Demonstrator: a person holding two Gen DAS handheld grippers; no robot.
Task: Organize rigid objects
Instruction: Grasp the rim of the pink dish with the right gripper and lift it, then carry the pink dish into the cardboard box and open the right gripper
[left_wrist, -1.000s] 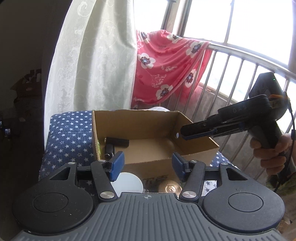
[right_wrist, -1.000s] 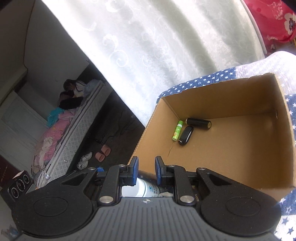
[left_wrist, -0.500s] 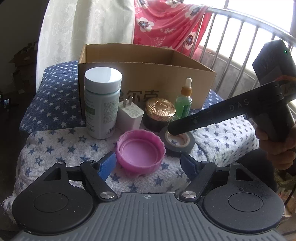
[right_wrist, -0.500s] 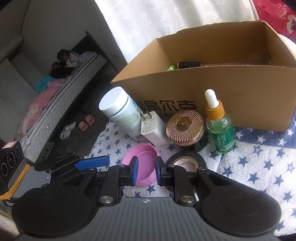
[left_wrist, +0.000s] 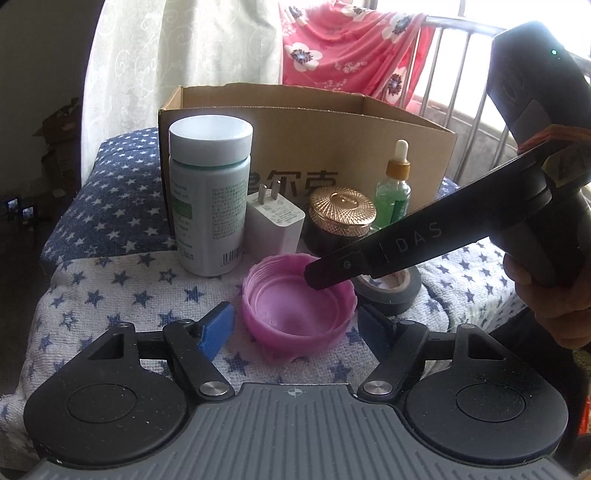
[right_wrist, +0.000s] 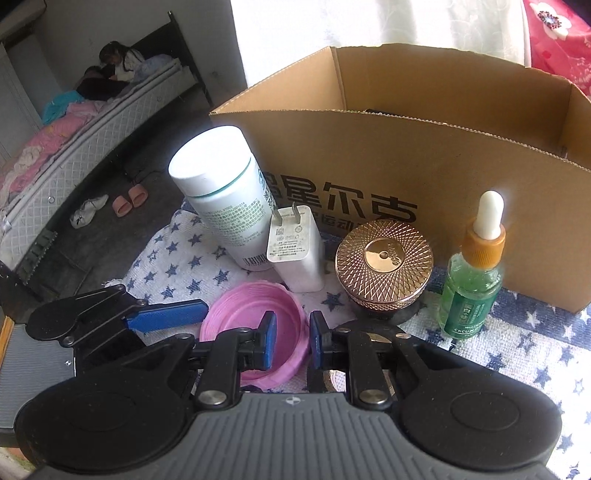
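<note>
A pink lid (left_wrist: 295, 302) lies open side up on the star-print cloth (left_wrist: 110, 295). My left gripper (left_wrist: 295, 325) is open, its blue pads on either side of the lid. My right gripper (right_wrist: 291, 341) straddles the lid's right rim (right_wrist: 258, 317), jaws narrowly apart, not closed on it. It also shows in the left wrist view (left_wrist: 325, 273), tip over the lid. Behind stand a white bottle (left_wrist: 210, 199), a white charger (left_wrist: 277, 225), a gold-lidded jar (left_wrist: 341, 218), a green dropper bottle (left_wrist: 393, 188) and a black tape roll (left_wrist: 391, 291).
An open cardboard box (left_wrist: 303, 147) stands behind the row of objects; a dark item barely shows inside it (right_wrist: 380, 110). The cloth's edge drops off at left toward the floor (right_wrist: 110, 206). A metal railing (left_wrist: 461, 103) and red floral cloth (left_wrist: 351, 51) are behind the box.
Both grippers have dropped from above the box to the cloth in front of it. The left now flanks the pink lid and the right has moved left from the tape roll onto the lid's rim.
</note>
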